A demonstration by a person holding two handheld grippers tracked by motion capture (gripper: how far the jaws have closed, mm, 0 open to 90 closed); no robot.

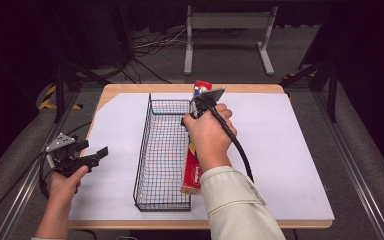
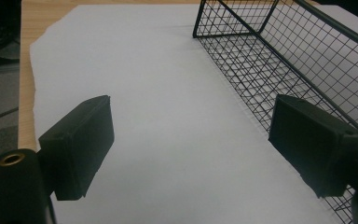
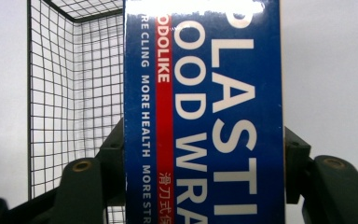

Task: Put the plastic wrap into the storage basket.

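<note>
Firmly clamped: right gripper [image 3: 200, 186], jaws on both long sides of plastic wrap box [image 3: 203, 112], pads pressing. Box at frame centre of high view, beside right wall of wire basket [image 1: 162, 150], mostly under hand, one end toward far table edge. Left gripper [image 2: 191, 149] at lower left, jaws wide apart, nothing between (idle over white sheet [image 2: 158, 93]). Judgement: lift box clear of rim, keep level, align lengthwise with basket, lower before releasing.

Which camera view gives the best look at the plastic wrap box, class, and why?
The right gripper view: the plastic wrap box sits close between that gripper's jaws, its lettering readable. The high view shows the box small beside the wire basket, partly behind the hand.
</note>
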